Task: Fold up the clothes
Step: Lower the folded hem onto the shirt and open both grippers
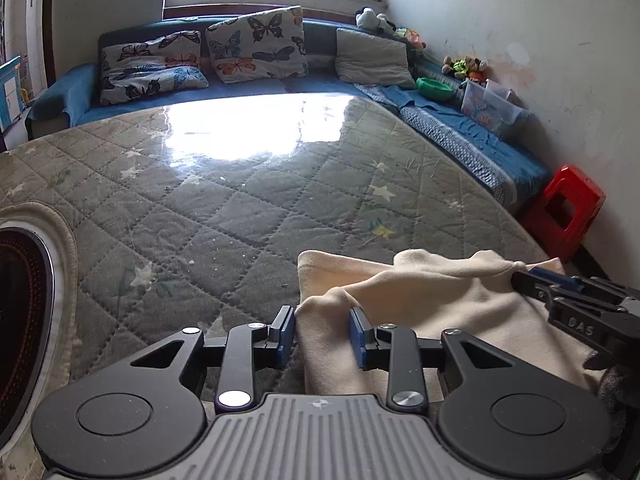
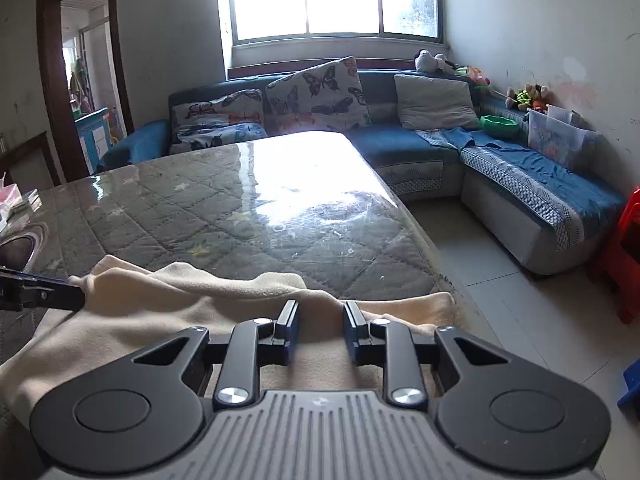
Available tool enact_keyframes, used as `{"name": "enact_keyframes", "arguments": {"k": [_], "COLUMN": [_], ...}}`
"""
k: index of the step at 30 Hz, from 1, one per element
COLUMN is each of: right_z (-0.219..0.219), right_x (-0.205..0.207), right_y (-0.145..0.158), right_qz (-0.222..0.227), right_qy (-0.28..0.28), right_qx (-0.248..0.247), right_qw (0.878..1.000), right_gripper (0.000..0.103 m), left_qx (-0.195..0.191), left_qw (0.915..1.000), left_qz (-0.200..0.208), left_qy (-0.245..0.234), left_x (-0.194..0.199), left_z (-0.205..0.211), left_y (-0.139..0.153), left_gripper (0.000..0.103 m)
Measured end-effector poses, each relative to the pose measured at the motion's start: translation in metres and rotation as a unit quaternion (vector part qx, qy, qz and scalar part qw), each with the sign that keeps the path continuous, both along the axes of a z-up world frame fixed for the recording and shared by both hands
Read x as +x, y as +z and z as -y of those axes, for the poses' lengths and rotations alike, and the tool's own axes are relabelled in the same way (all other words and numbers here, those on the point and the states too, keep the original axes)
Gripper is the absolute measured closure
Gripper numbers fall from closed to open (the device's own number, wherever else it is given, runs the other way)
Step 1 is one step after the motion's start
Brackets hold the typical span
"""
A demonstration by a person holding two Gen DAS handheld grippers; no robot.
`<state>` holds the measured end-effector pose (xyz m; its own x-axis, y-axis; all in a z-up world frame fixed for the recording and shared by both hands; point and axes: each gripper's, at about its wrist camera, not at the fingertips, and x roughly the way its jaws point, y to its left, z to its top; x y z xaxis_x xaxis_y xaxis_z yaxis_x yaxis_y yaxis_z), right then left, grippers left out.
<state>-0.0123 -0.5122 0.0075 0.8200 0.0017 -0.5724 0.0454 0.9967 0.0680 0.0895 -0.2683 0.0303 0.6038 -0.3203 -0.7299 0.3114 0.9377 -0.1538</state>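
A cream garment (image 1: 436, 304) lies on the quilted table (image 1: 240, 208) at its near right edge; it also shows in the right wrist view (image 2: 168, 312). My left gripper (image 1: 322, 330) has its jaws apart around a raised fold at the garment's left edge, the pads not pressed together. My right gripper (image 2: 320, 326) has its jaws apart around a raised ridge of the garment's far hem. In the left wrist view the right gripper (image 1: 520, 270) reaches in from the right with cloth bunched at its tips.
A round dark-centred object with a pale rim (image 1: 24, 312) sits on the table's left. A blue sofa with butterfly cushions (image 1: 256, 46) runs behind and along the right. A red stool (image 1: 564, 212) stands by the wall. The table's right edge (image 2: 424, 240) drops to tiled floor.
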Motion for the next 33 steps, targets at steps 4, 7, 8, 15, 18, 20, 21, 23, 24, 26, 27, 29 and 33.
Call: {"name": "enact_keyframes", "arguments": {"k": [4, 7, 8, 15, 18, 20, 21, 23, 24, 26, 27, 29, 33], "right_z": [-0.007, -0.015, -0.017, -0.029, -0.033, -0.038, -0.04, -0.041, -0.042, -0.041, -0.04, -0.041, -0.049], "right_x": [0.005, -0.002, -0.005, -0.039, -0.056, -0.072, -0.08, -0.092, -0.096, -0.101, -0.101, -0.102, -0.103], "right_y": [-0.005, -0.002, -0.001, 0.003, 0.003, 0.002, 0.002, 0.001, -0.001, -0.007, -0.01, -0.013, -0.002], "right_qz": [-0.008, -0.004, -0.003, 0.005, 0.01, 0.017, 0.021, 0.027, 0.026, 0.021, 0.019, 0.021, 0.032], "right_qy": [0.003, 0.011, 0.012, 0.009, 0.006, 0.003, 0.001, -0.003, -0.006, -0.012, -0.013, -0.013, -0.002], "right_qx": [-0.003, -0.015, -0.017, -0.014, -0.026, -0.038, -0.041, -0.04, -0.037, -0.03, -0.028, -0.035, -0.054], "right_qw": [1.0, 1.0, 1.0, 1.0, 1.0, 0.999, 0.999, 0.999, 0.999, 0.999, 0.999, 0.999, 0.998], "right_gripper": [0.062, 0.051, 0.048, 0.035, 0.024, 0.024, 0.024, 0.022, 0.022, 0.022, 0.022, 0.021, 0.021], "left_qx": [0.005, 0.015, 0.019, 0.037, 0.036, 0.036, 0.037, 0.038, 0.042, 0.054, 0.058, 0.056, 0.044], "left_qw": [1.0, 0.9998, 0.9996, 0.9983, 0.9978, 0.9975, 0.9974, 0.9971, 0.9968, 0.9959, 0.9956, 0.9958, 0.9953], "left_qz": [0.006, 0.015, 0.018, 0.043, 0.054, 0.059, 0.06, 0.063, 0.065, 0.07, 0.071, 0.071, 0.086], "left_qy": [0.001, -0.005, -0.007, -0.014, -0.015, -0.016, -0.017, -0.02, -0.021, -0.021, -0.02, -0.017, -0.008], "left_x": [-0.002, -0.01, -0.014, -0.043, -0.059, -0.068, -0.071, -0.078, -0.08, -0.081, -0.08, -0.081, -0.087], "left_z": [0.0, 0.002, 0.003, 0.005, 0.003, 0.001, 0.001, 0.0, 0.0, 0.003, 0.004, 0.003, -0.006], "left_y": [0.001, 0.003, 0.003, 0.006, 0.006, 0.005, 0.004, 0.002, 0.0, -0.005, -0.008, -0.008, -0.002], "left_gripper": [0.061, 0.053, 0.051, 0.027, 0.024, 0.022, 0.022, 0.021, 0.021, 0.02, 0.019, 0.018, 0.018]}}
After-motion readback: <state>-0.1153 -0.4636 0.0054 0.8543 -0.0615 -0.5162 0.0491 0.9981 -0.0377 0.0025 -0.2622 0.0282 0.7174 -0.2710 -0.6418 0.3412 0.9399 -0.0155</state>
